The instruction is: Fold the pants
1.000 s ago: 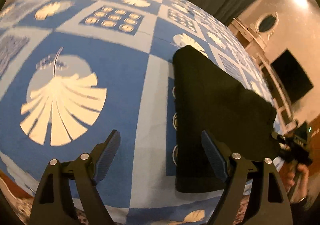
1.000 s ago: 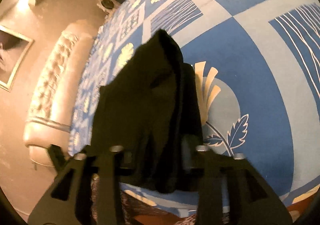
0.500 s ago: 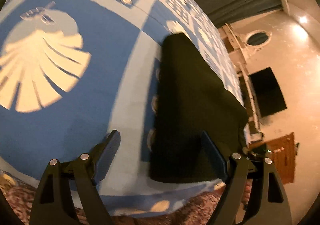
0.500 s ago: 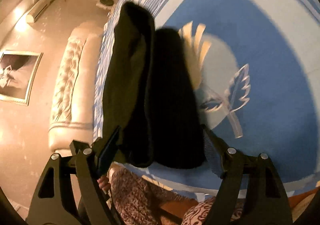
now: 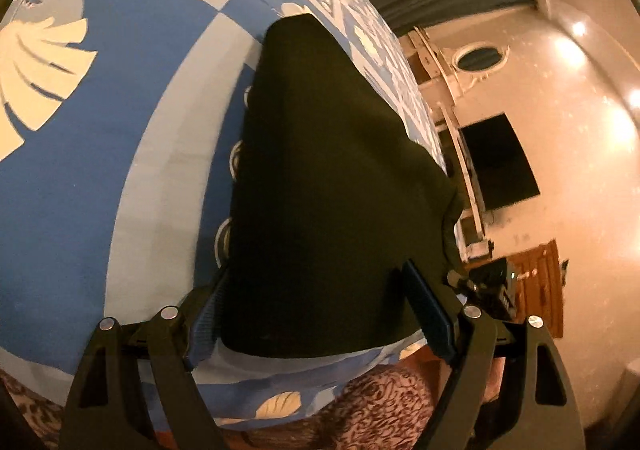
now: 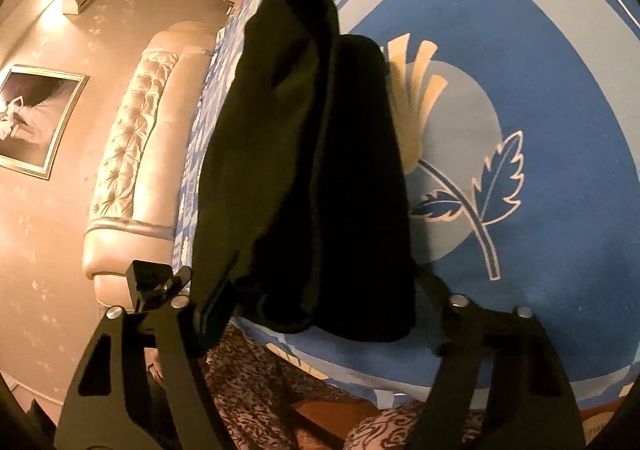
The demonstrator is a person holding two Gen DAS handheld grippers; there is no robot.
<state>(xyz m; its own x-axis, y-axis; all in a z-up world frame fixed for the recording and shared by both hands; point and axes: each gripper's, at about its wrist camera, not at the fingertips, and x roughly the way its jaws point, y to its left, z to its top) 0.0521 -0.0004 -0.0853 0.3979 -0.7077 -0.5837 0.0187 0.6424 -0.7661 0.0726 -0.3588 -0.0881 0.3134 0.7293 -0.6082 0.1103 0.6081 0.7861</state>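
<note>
The black pants (image 5: 328,185) lie folded into a long narrow bundle on the blue and white patterned bedspread (image 5: 120,129), close to the near edge of the bed. My left gripper (image 5: 318,314) straddles the bundle's near end; its jaws are closing with the cloth between them, and the pads stand just beside its sides. In the right wrist view the pants (image 6: 312,169) show stacked folds. My right gripper (image 6: 320,298) straddles that end too, jaws closing, fingertips partly hidden by cloth. The right gripper (image 5: 492,290) also shows past the pants in the left wrist view.
A person's patterned clothing (image 5: 380,410) is right below the bed edge. A tufted headboard (image 6: 132,153) and a framed picture (image 6: 36,121) stand on the right wrist view's left. A dark screen (image 5: 500,165) and a wooden cabinet (image 5: 536,282) lie beyond the bed.
Both grippers sank toward the pants' near end. The left swung over so the bundle now sits between its fingers. The right let go of the cloth, opened wide, and narrows again.
</note>
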